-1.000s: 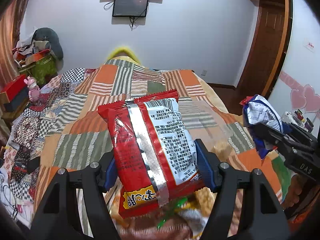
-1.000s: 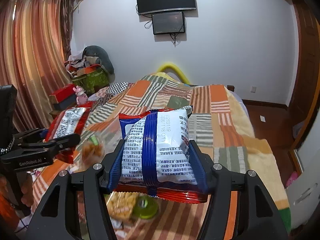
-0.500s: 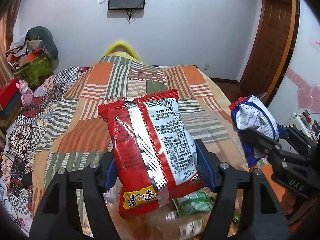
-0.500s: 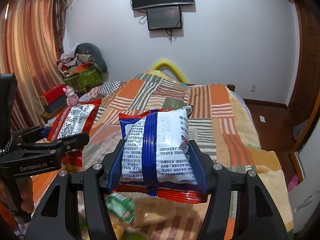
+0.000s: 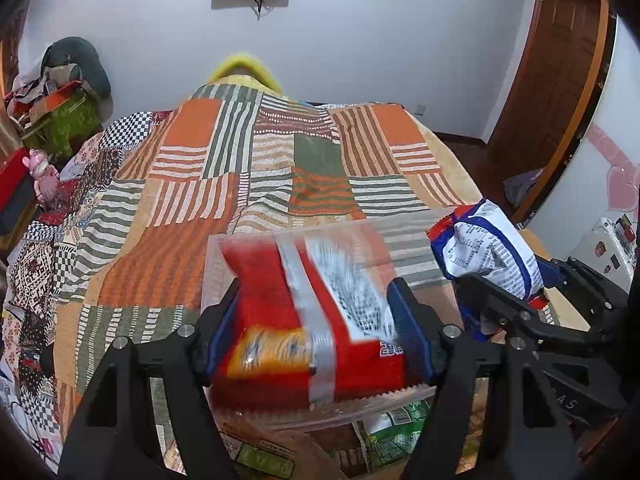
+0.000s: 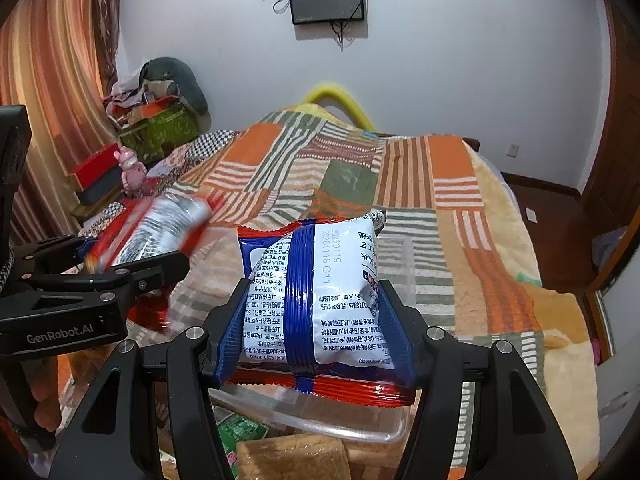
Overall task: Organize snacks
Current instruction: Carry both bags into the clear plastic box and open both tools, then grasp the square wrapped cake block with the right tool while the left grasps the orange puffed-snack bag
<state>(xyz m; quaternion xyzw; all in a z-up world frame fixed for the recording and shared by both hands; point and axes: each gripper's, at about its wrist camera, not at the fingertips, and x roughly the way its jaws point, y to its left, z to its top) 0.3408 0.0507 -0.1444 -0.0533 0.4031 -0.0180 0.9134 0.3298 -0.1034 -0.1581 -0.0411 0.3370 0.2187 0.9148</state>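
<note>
My left gripper (image 5: 316,320) has its blue pads on either side of a red snack bag (image 5: 308,320), which is blurred and tilted over a clear plastic bin (image 5: 248,240). My right gripper (image 6: 316,320) is shut on a blue and white snack bag (image 6: 320,292), held above the same clear bin (image 6: 360,432). The blue bag also shows at the right of the left wrist view (image 5: 488,248). The red bag and the left gripper (image 6: 120,272) show at the left of the right wrist view.
Loose snack packs, one green (image 5: 396,428) and one tan (image 6: 292,460), lie under the bin's near edge. A patchwork bed (image 5: 260,160) stretches ahead. Boxes and a pink toy (image 6: 132,168) stand at the left. A wooden door (image 5: 560,80) is at the right.
The red bag has dropped and tilted between the left fingers and is blurred. The clear bin has come into view beneath both grippers. The right gripper still holds the blue bag.
</note>
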